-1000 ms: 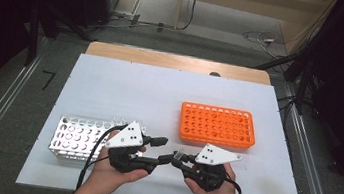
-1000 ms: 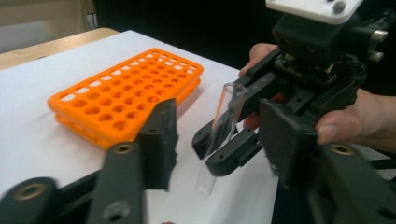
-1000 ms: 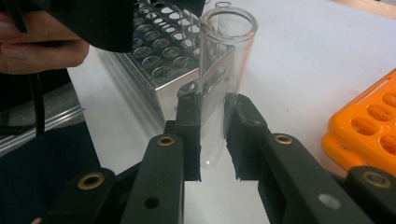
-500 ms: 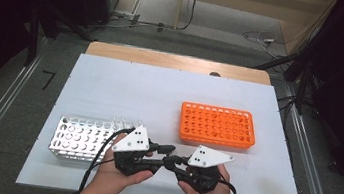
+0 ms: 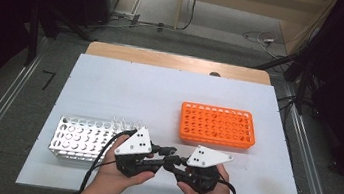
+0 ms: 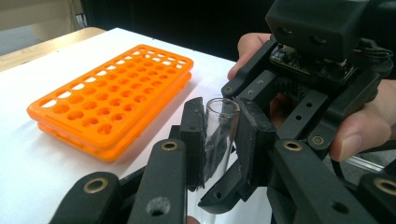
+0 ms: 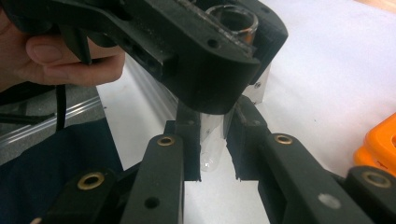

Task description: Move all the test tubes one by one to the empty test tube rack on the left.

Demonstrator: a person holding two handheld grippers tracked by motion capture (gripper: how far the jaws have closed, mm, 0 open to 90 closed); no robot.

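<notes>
Both grippers have drawn closer to the person. Left gripper pinches the upright tube near its mouth; right gripper, spread, straddles its rounded lower end, just beneath.

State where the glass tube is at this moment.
In the left gripper view the glass tube stands upright, clamped by the left gripper. The right gripper brackets its rounded bottom, near the table's front edge, between the metal rack and orange rack.

Clear glossy glass tube, matt black claw
</notes>
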